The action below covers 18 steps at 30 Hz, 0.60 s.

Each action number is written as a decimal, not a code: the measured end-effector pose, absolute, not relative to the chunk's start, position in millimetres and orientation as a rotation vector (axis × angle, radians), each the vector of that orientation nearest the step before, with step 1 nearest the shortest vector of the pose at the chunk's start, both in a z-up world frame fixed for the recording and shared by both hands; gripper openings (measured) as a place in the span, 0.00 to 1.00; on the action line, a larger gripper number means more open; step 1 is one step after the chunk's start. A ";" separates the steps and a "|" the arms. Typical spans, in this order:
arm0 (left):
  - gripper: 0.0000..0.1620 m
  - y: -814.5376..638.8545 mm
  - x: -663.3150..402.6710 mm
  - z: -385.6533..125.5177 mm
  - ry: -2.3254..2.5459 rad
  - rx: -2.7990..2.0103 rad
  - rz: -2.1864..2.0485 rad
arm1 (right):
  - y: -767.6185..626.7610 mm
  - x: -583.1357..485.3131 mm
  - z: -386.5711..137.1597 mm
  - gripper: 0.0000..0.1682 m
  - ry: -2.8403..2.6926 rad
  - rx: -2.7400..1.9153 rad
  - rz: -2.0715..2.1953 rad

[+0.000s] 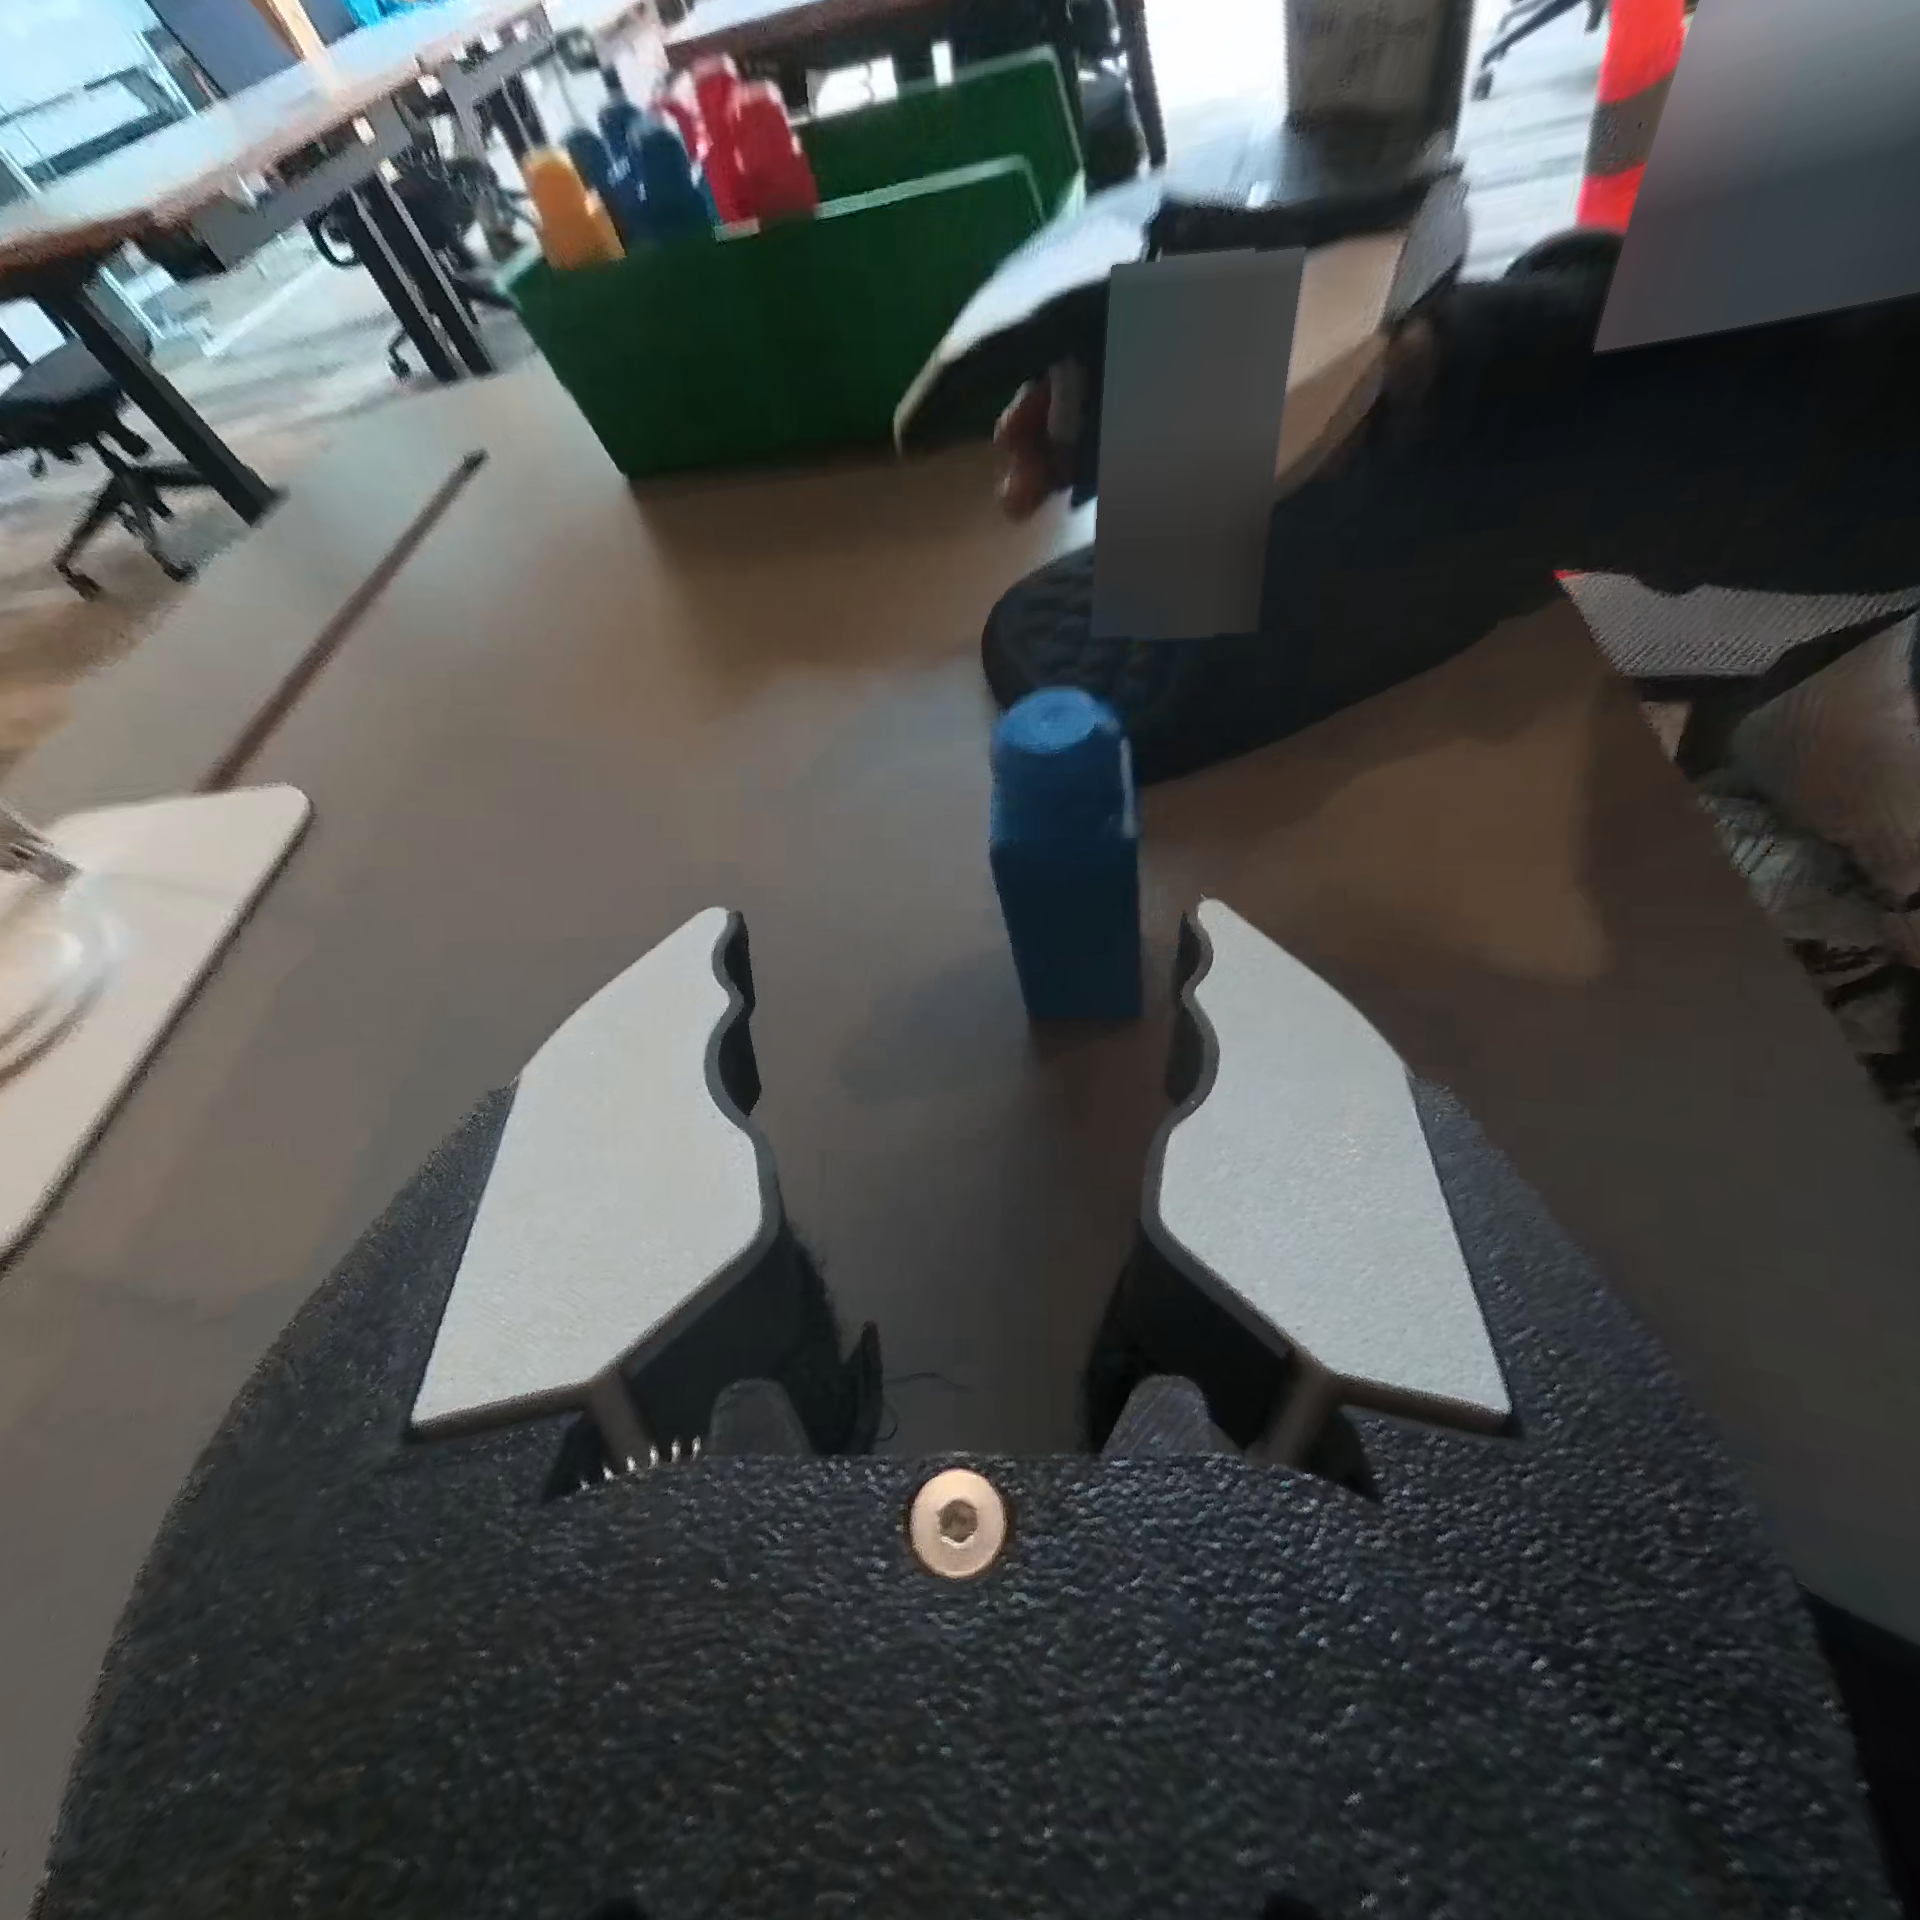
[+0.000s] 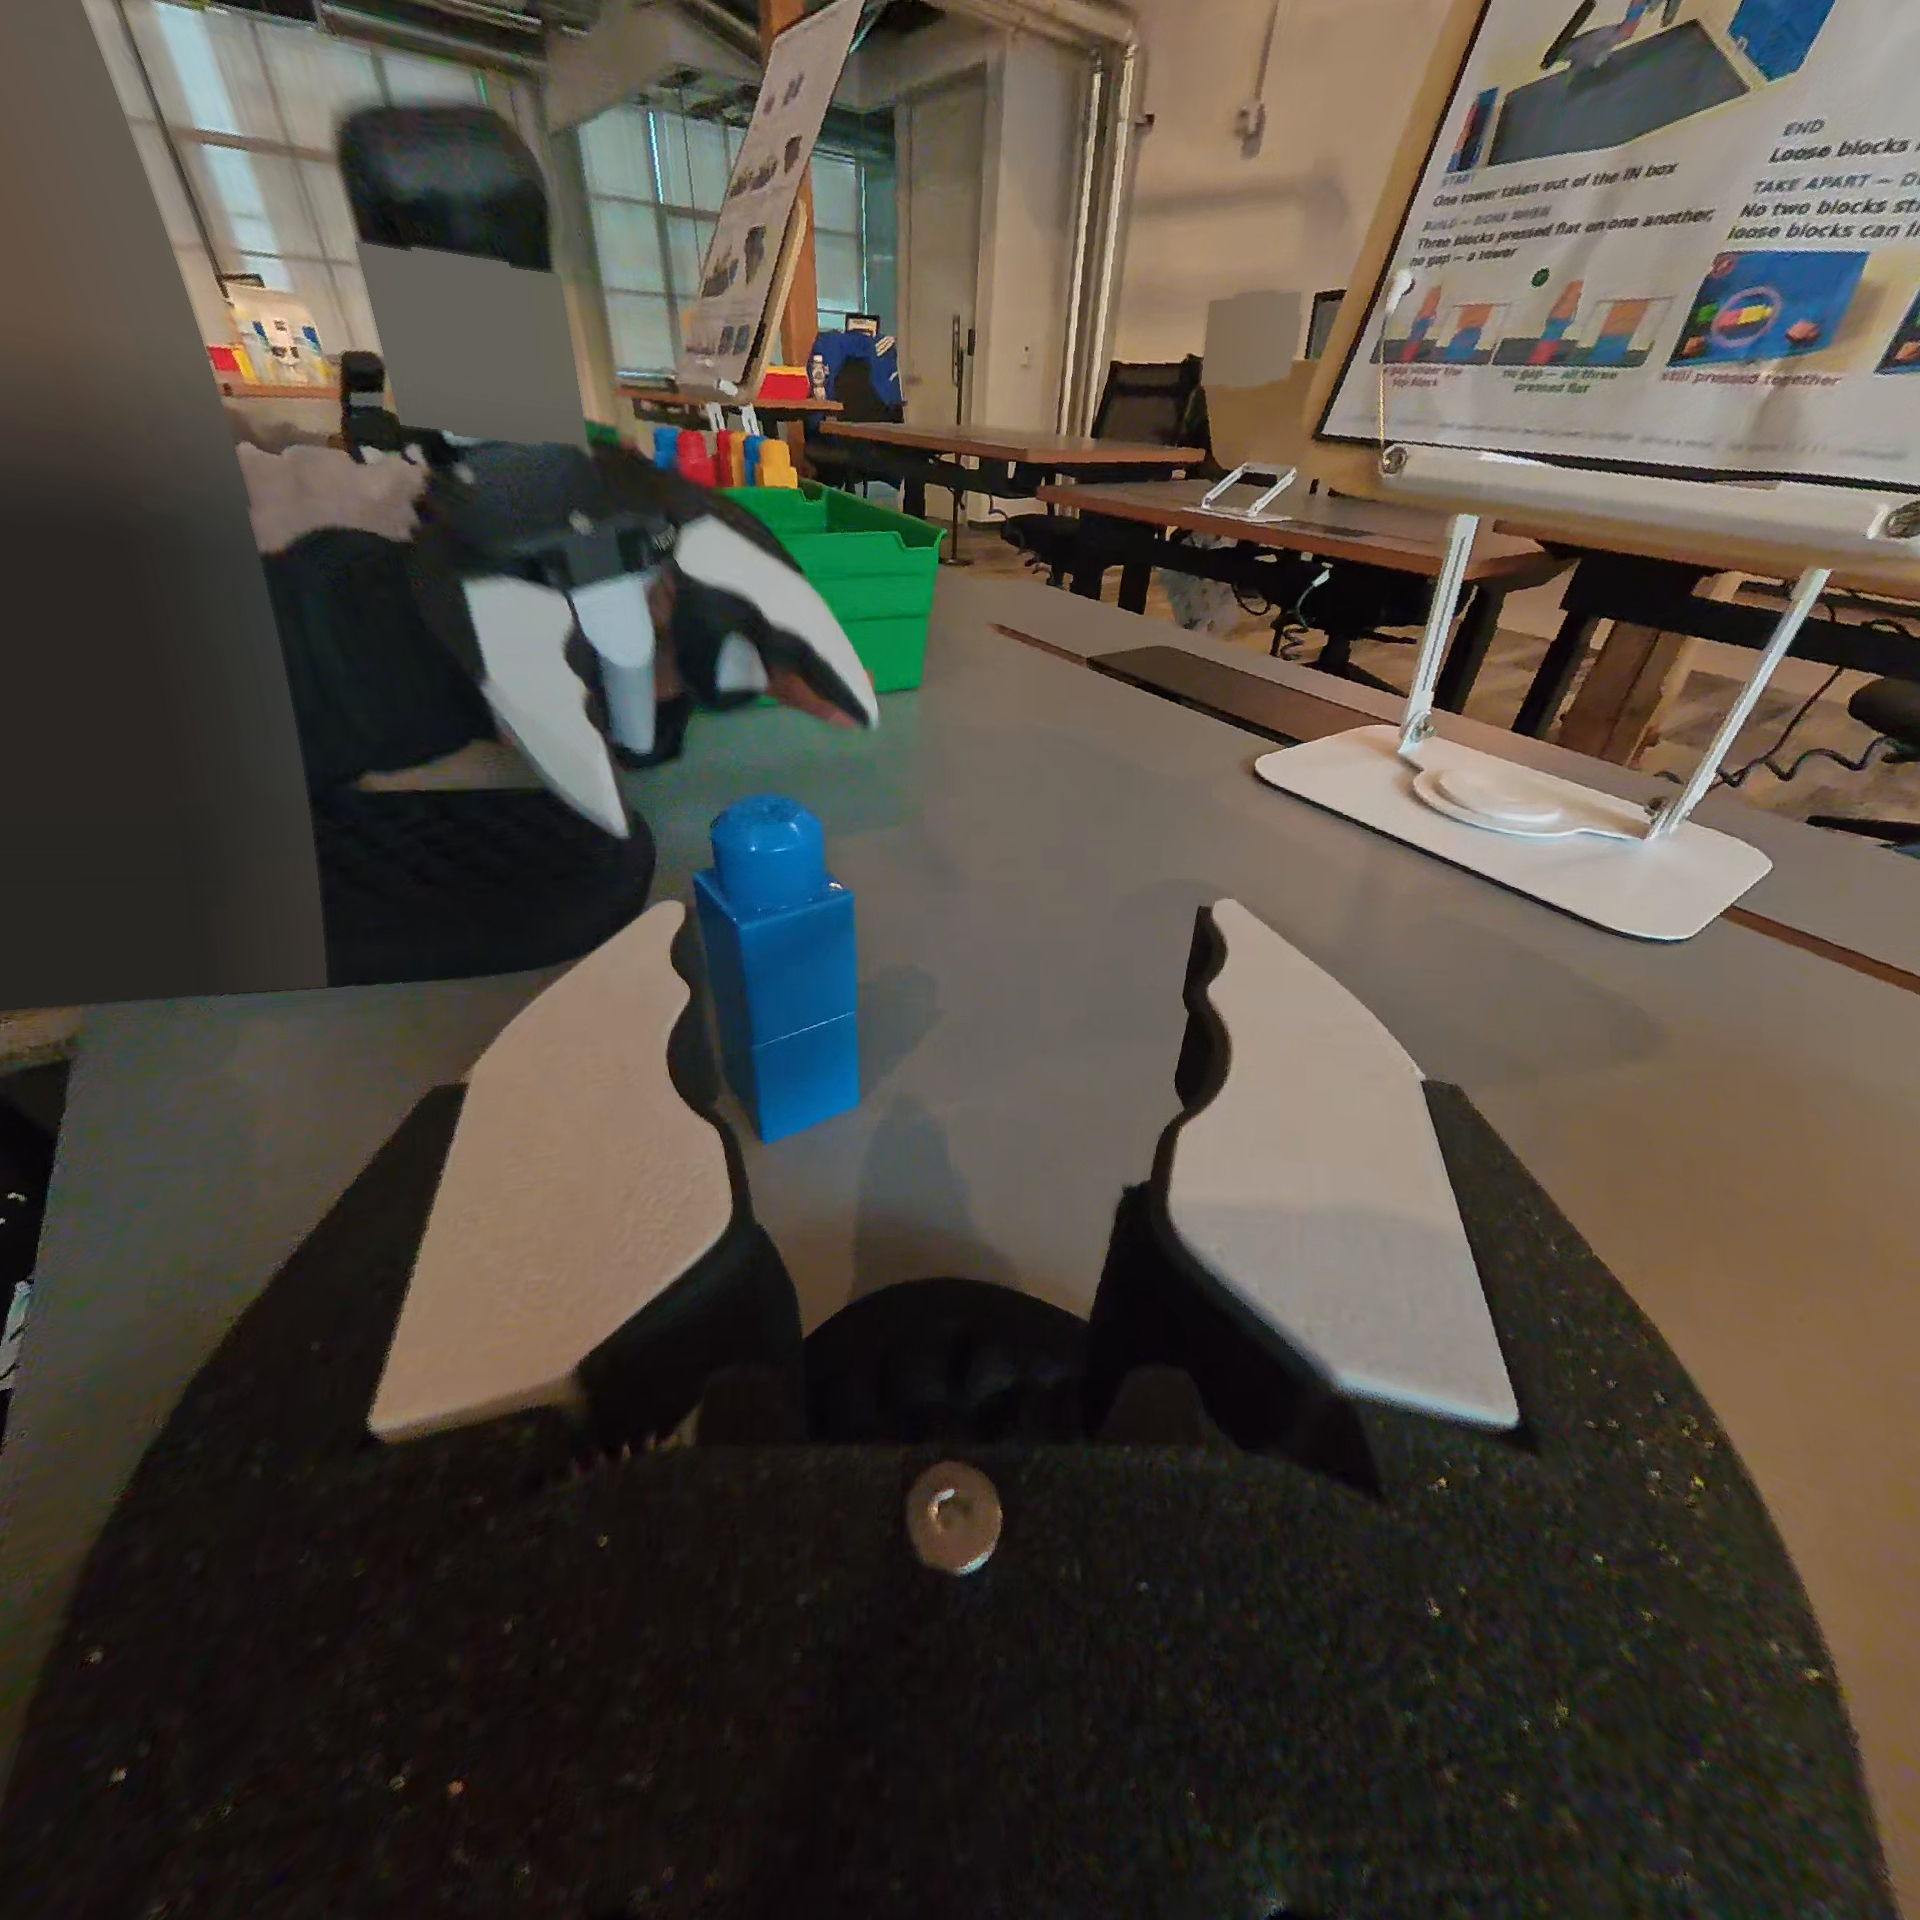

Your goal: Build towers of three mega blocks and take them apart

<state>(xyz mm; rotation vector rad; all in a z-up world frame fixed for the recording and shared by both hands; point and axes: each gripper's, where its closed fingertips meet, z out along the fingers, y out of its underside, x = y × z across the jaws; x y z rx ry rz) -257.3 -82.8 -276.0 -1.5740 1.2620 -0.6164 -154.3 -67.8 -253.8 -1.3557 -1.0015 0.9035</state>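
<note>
Both sets of fingers spread wide, empty: left gripper (image 1: 966, 997), right gripper (image 2: 940, 997). Blue block tower (image 2: 781, 977) upright on bench (image 2: 1091, 831), just beside right gripper's left finger (image 2: 582, 1132), untouched.

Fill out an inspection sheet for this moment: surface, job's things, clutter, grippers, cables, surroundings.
Surface: grey table, bare around the work spot.
Job's things: blue tower stands upright, two blocks by the one seam visible; green bin of loose blocks at the far end.
Clutter: white stand holding an instruction sheet.
Grippers: left gripper open, empty, tower ahead near its right finger; right gripper open, empty, tower by its left finger. Contact cannot be told.
Cables: nothing seen on the table; some under the desks behind.
Surroundings: other desks, office chairs, windows.
</note>
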 end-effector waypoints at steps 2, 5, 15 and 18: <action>0.48 -91.7 -262.6 -249.1 1.267 -1.535 -0.587 | -67.7 -154.3 -253.9 0.52 -1.001 -1.355 0.900; 0.47 -103.8 -285.7 -206.6 1.253 -1.515 -0.497 | -67.9 -153.9 -253.2 0.51 -0.998 -1.348 0.895; 0.45 -133.6 -484.5 -140.1 0.959 -1.853 0.065 | -71.7 -156.2 -253.9 0.50 -1.030 -1.327 0.866; 0.45 -146.3 -541.6 -160.1 0.823 -2.049 0.139 | -71.2 -155.8 -253.4 0.50 -1.024 -1.324 0.867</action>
